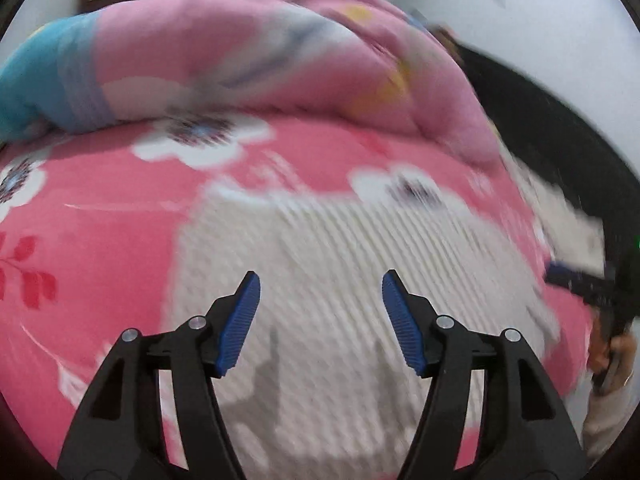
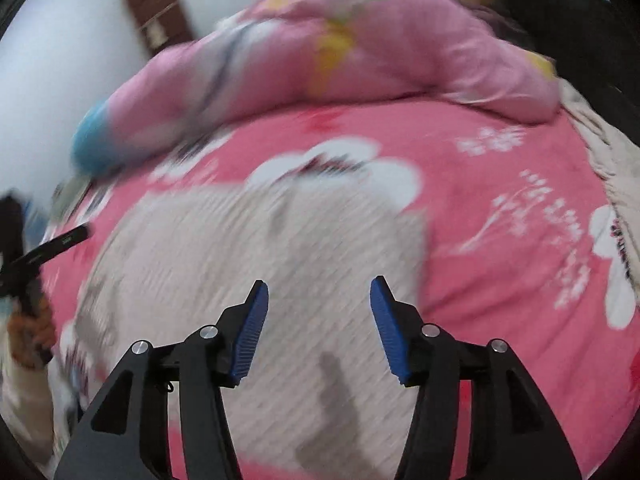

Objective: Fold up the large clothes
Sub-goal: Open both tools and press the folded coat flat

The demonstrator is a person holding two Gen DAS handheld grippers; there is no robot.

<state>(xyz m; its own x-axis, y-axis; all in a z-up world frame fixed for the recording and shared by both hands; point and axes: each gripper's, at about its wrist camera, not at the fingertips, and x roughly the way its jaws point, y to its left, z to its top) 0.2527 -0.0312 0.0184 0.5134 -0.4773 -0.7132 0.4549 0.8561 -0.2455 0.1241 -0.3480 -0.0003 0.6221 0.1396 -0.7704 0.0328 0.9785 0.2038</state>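
Even, soft indoor light; heavy motion blur across bedding [image 1: 100, 220]; sharp foreground; fisheye bowing, dark vignette at corners.

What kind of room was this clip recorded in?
Most likely a bedroom. A bed covered by a pink sheet with white flowers fills both views, a rolled pink quilt with a blue end lies along its far side, and a white ribbed knit garment is spread on it.
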